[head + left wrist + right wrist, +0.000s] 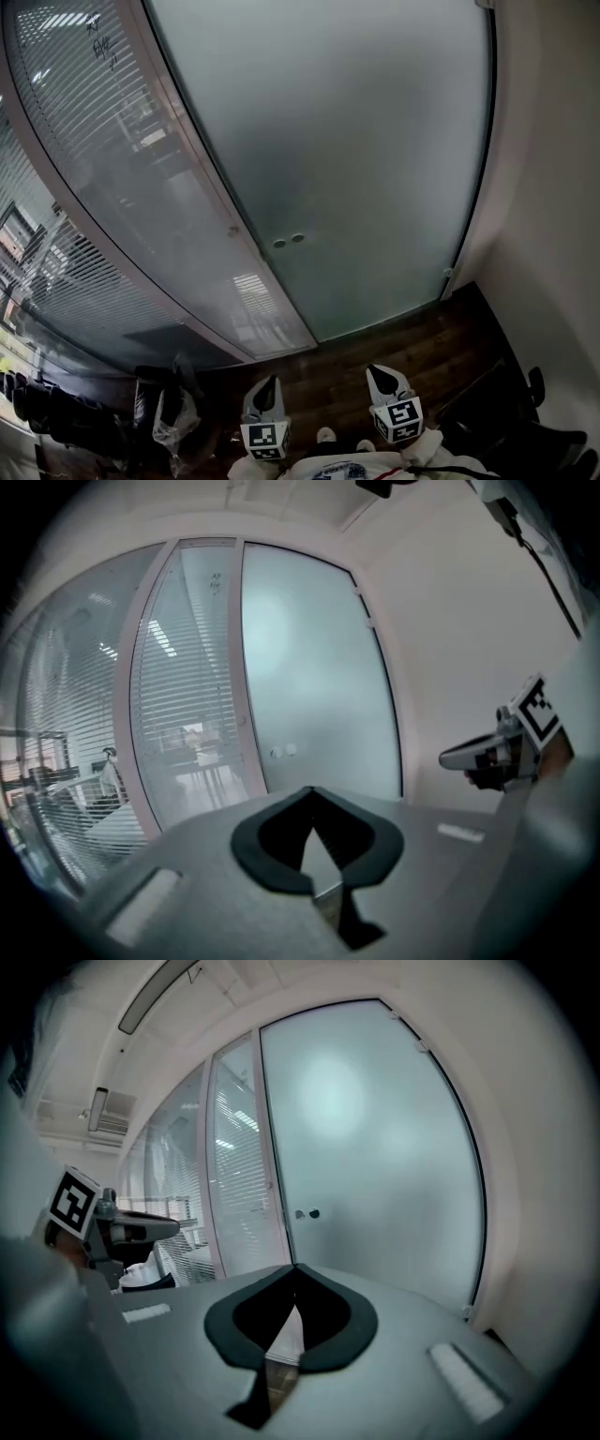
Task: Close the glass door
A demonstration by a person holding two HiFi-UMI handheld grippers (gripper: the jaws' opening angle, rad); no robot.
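Frosted glass fills most of the head view; at far left a glass partition point(84, 187) with slatted blinds behind it runs down to a row of dark chairs point(56, 412) and a crumpled plastic bag point(173, 422); beside it stands the glass door point(356, 159), its left edge lying along the pale frame post with no gap showing, two small round fittings point(289, 241) near that edge; a white wall point(553, 234) borders it on the right, with dark wood floor point(412, 342) below. The left gripper point(271, 382) and right gripper point(379, 372) sit side by side low in the frame, well apart from the door, both pointing toward it. Only the gripper views show the jaws head-on: each pair is clenched tip to tip on nothing; each view also catches the other gripper side-on; the right gripper view alone shows a long ceiling light point(159, 993).
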